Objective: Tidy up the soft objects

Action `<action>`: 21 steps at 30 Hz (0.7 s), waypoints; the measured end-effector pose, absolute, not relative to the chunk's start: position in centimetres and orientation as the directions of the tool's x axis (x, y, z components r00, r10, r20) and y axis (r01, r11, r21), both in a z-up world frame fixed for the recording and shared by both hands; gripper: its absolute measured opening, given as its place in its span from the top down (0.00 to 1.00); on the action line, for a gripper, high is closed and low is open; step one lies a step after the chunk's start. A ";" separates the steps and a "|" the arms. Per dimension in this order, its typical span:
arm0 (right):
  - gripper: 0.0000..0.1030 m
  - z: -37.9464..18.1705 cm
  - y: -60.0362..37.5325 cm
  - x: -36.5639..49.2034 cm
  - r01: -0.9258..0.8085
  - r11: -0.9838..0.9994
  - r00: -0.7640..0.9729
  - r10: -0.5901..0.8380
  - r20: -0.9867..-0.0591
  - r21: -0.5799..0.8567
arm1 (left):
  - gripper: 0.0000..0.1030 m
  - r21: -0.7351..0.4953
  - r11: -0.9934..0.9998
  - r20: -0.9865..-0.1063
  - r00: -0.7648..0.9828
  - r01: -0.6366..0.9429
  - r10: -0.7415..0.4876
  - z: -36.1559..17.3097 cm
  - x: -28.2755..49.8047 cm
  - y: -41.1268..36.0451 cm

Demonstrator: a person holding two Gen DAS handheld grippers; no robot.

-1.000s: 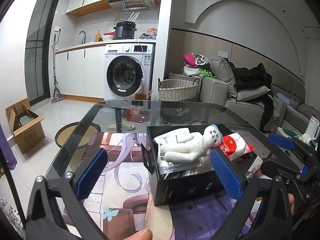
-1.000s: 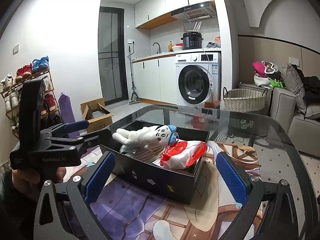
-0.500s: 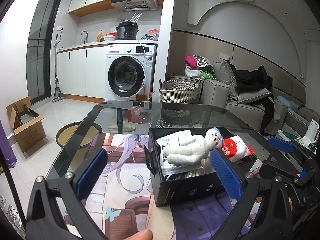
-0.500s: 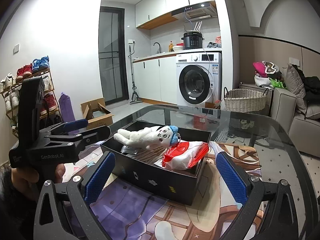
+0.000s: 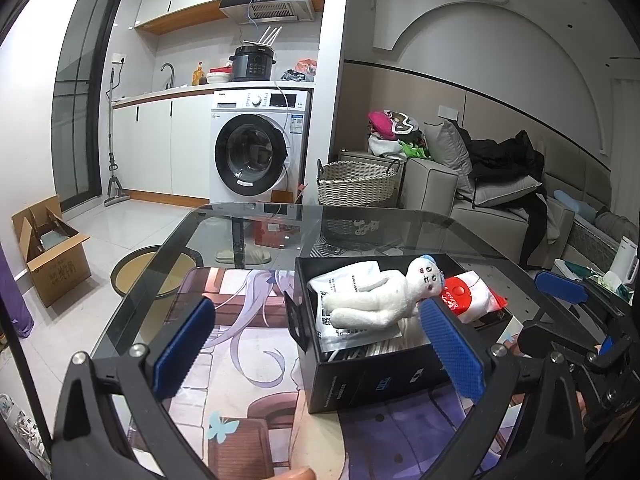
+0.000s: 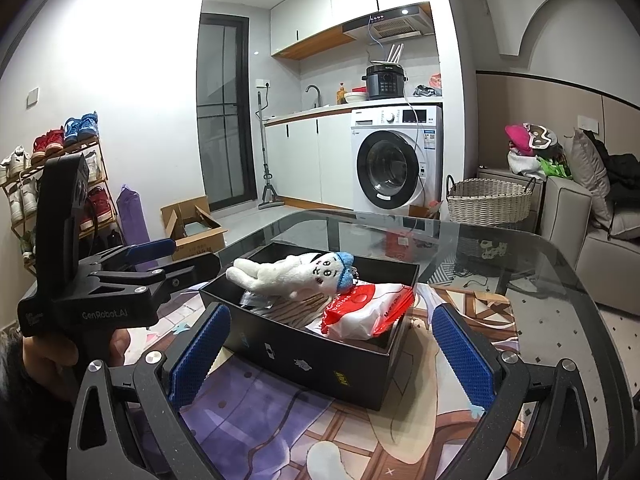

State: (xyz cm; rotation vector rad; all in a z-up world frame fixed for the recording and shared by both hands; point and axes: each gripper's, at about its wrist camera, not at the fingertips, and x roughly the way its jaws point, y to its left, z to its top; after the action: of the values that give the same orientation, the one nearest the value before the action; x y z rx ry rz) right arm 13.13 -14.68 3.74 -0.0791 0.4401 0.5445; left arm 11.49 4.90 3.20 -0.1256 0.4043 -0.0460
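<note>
Centrally, a white plush doll with a blue cap is seen lying on its side inside an open black box, resting on a white pouch. A red-and-white packet is lodged at the doll's head end, its corner overhanging the box rim. The box stands on a printed mat laid over a glass table. The left gripper is held near the box with its jaws spread wide and nothing between them. The right gripper is likewise spread wide and empty, with the box's near wall framed between its pads. A washing machine and a wicker basket are noted on the far side.
</note>
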 end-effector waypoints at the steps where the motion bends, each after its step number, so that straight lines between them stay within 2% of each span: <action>1: 0.01 3.7 -14.7 13.1 -0.516 0.856 0.766 0.482 -0.426 0.042 | 0.00 -0.131 0.991 -0.389 0.918 0.021 -0.071 3.2 11.5 4.9; 21: 0.01 3.7 -14.6 13.4 -0.518 0.855 0.764 0.480 -0.430 0.034 | 0.00 -0.127 0.991 -0.388 0.918 0.035 -0.082 3.3 11.5 5.2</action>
State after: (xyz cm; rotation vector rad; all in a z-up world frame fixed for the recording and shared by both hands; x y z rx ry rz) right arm 13.42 -14.64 3.71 -0.0883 0.4431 0.5429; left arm 11.46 5.23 3.33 -0.1182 0.4039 -0.0608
